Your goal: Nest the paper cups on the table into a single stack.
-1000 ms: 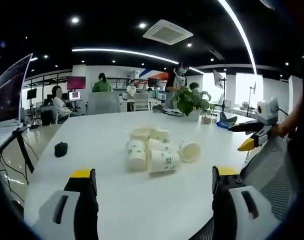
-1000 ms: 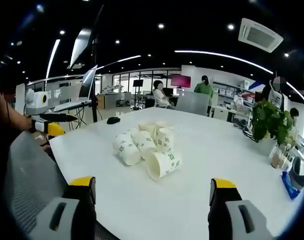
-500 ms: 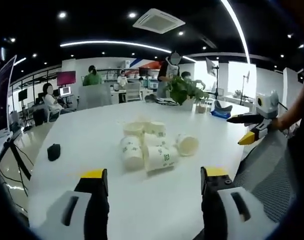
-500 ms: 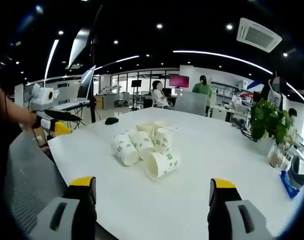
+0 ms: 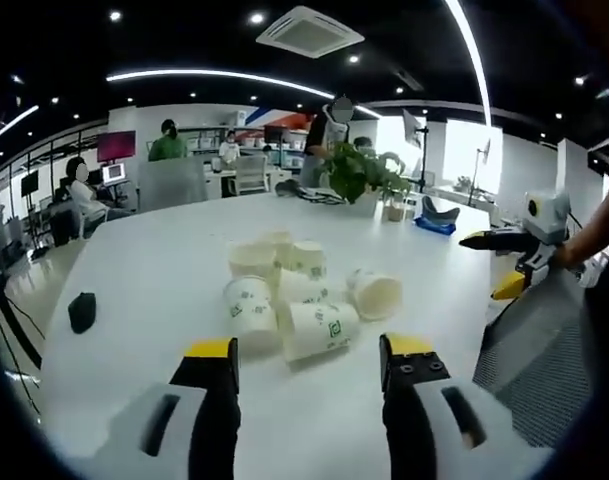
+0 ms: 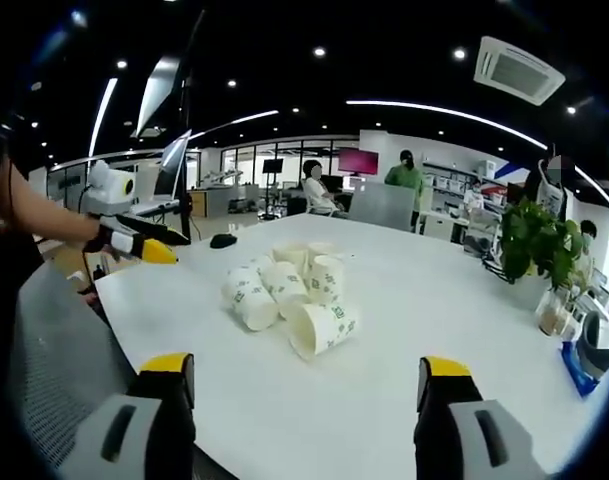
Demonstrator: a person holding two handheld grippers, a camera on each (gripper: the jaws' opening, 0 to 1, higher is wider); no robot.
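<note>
Several white paper cups with green logos lie in a loose cluster (image 5: 284, 290) (image 6: 284, 290) on the white table (image 5: 164, 270) (image 6: 434, 300), some on their sides, some upright. The nearest tipped cup (image 5: 319, 330) (image 6: 322, 327) has its mouth facing out of the pile. My left gripper (image 5: 310, 352) is open just short of that cup, holding nothing, and it also shows at the table's edge (image 6: 134, 240). My right gripper (image 6: 306, 365) stands wide open and empty, well back from the cups, and appears beside the table (image 5: 514, 258).
A small black object (image 5: 82, 311) (image 6: 226, 240) lies on the table apart from the cups. A potted plant (image 5: 359, 172) (image 6: 539, 245) and a blue item (image 5: 436, 225) stand at the far side. A grey mesh chair (image 5: 534, 340) (image 6: 54, 340) is at the near edge. People sit and stand behind.
My left gripper has moved in toward the cups and its jaws have narrowed somewhat while staying open. The right gripper has held still.
</note>
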